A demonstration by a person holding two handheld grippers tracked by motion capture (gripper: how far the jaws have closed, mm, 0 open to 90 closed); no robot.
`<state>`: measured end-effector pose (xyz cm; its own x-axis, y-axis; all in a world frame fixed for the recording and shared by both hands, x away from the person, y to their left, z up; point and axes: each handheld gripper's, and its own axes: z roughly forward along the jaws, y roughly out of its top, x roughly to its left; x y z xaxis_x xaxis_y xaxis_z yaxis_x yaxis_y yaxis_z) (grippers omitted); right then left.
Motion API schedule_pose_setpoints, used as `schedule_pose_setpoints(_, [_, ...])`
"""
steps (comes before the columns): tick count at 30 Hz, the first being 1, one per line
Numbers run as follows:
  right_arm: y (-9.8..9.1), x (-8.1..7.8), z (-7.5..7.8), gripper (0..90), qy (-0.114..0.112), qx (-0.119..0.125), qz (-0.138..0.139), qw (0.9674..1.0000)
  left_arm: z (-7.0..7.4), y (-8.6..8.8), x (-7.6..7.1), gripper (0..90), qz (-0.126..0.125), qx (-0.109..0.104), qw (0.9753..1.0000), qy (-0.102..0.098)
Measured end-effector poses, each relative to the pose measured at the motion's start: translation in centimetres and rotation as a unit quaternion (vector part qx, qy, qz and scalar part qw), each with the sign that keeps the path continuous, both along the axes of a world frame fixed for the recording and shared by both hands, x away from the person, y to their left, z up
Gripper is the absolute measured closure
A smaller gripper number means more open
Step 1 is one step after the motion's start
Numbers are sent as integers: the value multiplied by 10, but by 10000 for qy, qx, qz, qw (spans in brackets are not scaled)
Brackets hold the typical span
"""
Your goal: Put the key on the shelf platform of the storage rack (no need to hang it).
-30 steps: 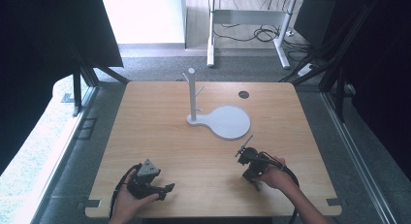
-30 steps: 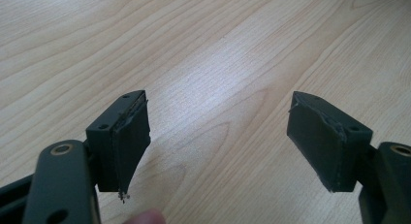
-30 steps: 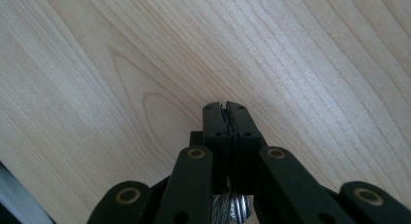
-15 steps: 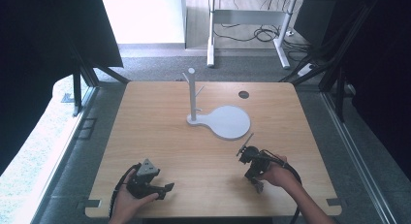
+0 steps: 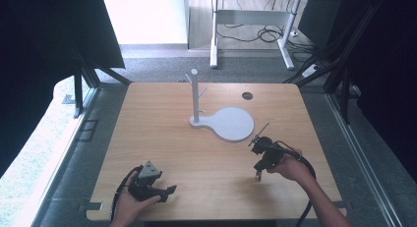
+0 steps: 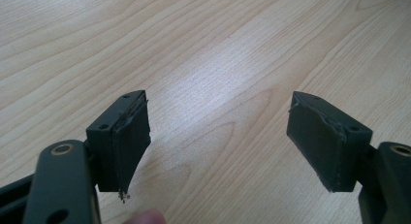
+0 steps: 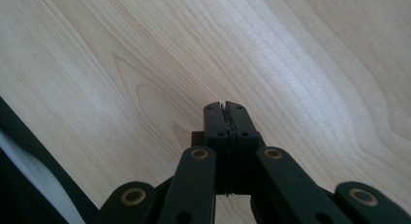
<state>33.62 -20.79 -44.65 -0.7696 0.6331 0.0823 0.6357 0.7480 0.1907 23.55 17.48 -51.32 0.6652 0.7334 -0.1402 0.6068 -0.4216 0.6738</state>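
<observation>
Light wooden table (image 5: 162,138), white peg stand (image 5: 222,118) on it, perhaps a mug tree.

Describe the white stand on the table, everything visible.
The stand is all white, matte, plastic or painted by the look. It has a flat round base plate with a narrower tab to its left, and a slim upright post rises from that tab. The post has a rounded top and short pegs angled upward on both sides. It stands upright near the middle of the wooden table, toward the far side. Nothing hangs on it or lies on its plate; both grippers are well apart from it.
</observation>
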Motion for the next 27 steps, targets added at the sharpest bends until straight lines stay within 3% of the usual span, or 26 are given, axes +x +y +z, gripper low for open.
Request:
schedule_pose_setpoints(8, [-5,4,16,900,-166,124,-26,9998,-1,0,0,238,-1,11,10000,11])
schedule_pose_setpoints(27, [-5,17,33,900,-281,220,-64,9993,-1,1,1,238,20,0,10000,2])
